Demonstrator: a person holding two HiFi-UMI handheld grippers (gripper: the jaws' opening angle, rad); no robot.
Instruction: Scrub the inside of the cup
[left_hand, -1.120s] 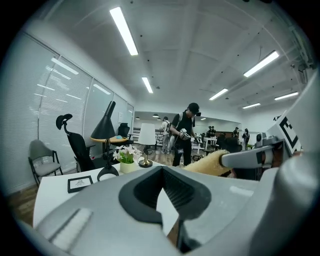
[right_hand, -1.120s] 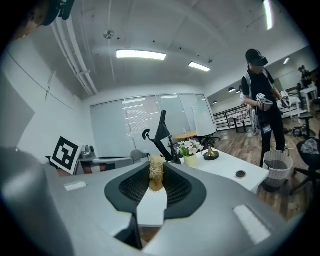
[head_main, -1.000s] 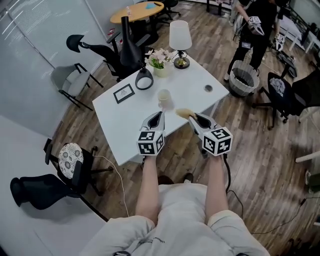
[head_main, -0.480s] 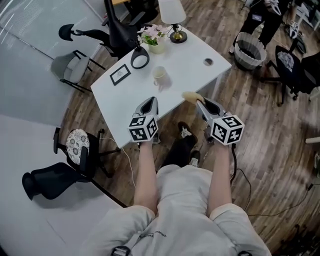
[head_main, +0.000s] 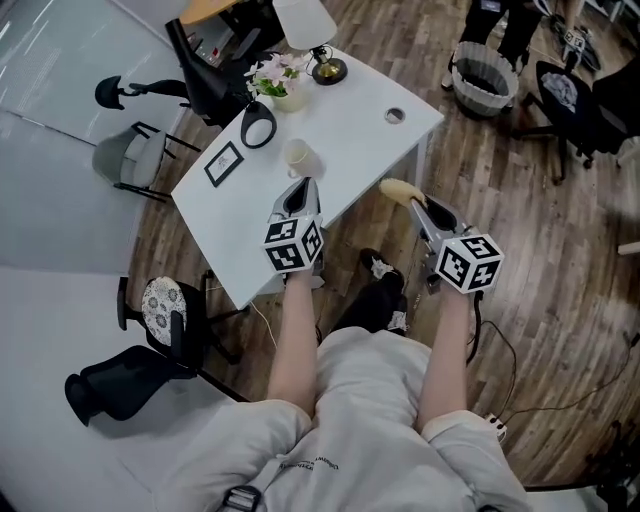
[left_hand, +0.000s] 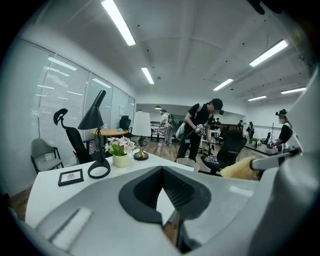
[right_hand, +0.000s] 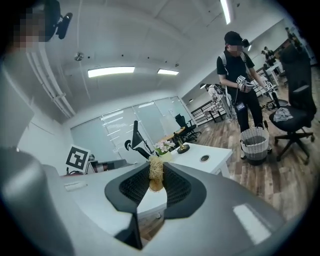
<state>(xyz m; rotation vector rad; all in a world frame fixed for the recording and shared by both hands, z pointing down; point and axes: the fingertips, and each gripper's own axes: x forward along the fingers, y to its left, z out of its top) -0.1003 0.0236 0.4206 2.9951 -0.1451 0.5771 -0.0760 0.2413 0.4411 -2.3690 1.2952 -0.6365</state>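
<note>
A pale cup (head_main: 298, 157) stands upright near the middle of the white table (head_main: 350, 130). My left gripper (head_main: 302, 188) hovers over the table's near edge, just short of the cup, with its jaws together and nothing between them. My right gripper (head_main: 421, 204) is off the table's right corner, above the wooden floor, shut on a tan fibrous scrubber (head_main: 397, 190) that sticks out past the fingertips. In the right gripper view the scrubber (right_hand: 156, 175) is pinched between the dark pads. The left gripper view shows the scrubber (left_hand: 239, 168) at the right; the cup is hidden there.
On the table's far side stand a black ring-base lamp (head_main: 258, 127), a small picture frame (head_main: 223, 164), a flower pot (head_main: 280, 85), a white-shade lamp (head_main: 305, 25) and a small round lid (head_main: 395, 115). Office chairs (head_main: 135, 95) stand left. A waste basket (head_main: 482, 66) and a person are at the back right.
The table and cup have slid up and left in the head view. The right gripper with the scrubber has moved from over the table's edge to off its corner.
</note>
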